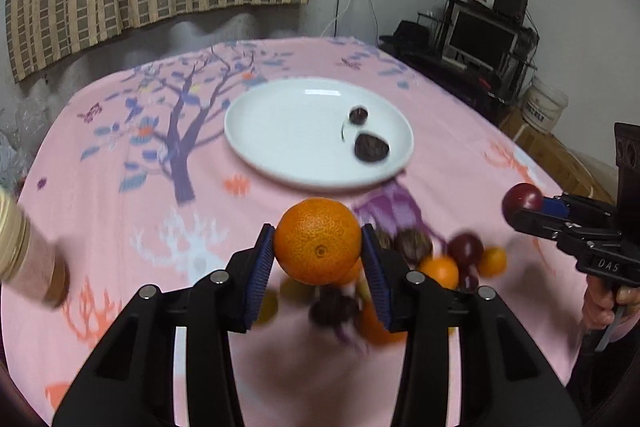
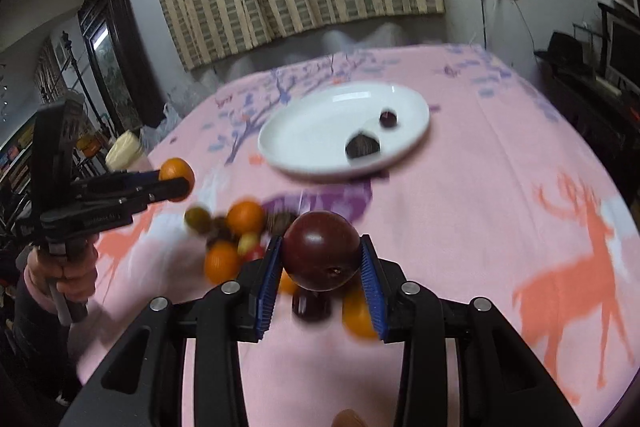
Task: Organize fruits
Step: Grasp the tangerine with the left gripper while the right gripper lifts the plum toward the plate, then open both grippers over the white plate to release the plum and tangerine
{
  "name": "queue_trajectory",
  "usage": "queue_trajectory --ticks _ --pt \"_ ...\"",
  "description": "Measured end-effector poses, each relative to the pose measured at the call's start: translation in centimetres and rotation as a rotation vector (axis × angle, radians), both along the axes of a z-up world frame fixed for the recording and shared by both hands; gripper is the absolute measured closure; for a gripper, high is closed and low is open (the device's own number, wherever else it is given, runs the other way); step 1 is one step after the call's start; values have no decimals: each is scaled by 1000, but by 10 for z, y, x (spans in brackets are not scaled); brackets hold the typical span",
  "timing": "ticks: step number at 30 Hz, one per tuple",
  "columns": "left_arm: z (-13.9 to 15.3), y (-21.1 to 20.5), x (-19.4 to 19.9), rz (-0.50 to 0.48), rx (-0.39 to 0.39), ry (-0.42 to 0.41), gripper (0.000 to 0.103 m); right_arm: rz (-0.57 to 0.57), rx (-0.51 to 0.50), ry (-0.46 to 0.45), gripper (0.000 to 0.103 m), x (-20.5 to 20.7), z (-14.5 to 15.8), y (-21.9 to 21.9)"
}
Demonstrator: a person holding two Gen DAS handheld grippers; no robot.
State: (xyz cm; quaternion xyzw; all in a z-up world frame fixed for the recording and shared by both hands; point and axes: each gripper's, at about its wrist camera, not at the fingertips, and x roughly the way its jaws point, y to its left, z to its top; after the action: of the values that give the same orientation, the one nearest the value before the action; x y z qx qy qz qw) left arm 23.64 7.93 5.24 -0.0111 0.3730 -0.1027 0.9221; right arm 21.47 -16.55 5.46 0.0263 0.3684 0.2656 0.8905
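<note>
Between the blue pads at lower centre of the left wrist view, the left claw (image 1: 318, 247) clamps an orange (image 1: 318, 241); only this view shows a sleeved arm (image 1: 24, 251) at the left edge. At lower centre of the right wrist view, the right claw (image 2: 322, 259) grips a plum (image 2: 322, 251). Loose fruit (image 1: 452, 259) lies blurred on the pink table (image 1: 120, 227) below both claws. Further up, the white plate (image 1: 288, 135) carries two dark fruits at its right side, its left half bare.
</note>
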Motion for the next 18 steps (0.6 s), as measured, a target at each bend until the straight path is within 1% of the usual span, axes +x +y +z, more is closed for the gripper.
queue_trajectory --ticks 2,4,6,10,14,16,17,18 --pt "1 -3 33 13 1 0 60 -3 14 28 64 38 1 14" --pt "-4 -5 66 33 -9 37 60 -8 -4 61 64 79 -4 34" --pt "-12 -7 100 40 -19 76 60 -5 -35 85 64 106 -8 48" --pt "-27 -10 142 66 8 123 60 22 -100 118 64 150 -20 79" --pt "-44 -12 160 76 33 161 60 33 -133 145 64 167 -33 91" --pt "-49 -12 164 81 37 177 60 40 -142 147 63 165 -37 94" --pt "-50 -13 164 97 44 179 59 39 -146 145 57 165 -37 94" --pt "-48 -13 163 109 51 175 57 44 -140 146 48 164 -36 94"
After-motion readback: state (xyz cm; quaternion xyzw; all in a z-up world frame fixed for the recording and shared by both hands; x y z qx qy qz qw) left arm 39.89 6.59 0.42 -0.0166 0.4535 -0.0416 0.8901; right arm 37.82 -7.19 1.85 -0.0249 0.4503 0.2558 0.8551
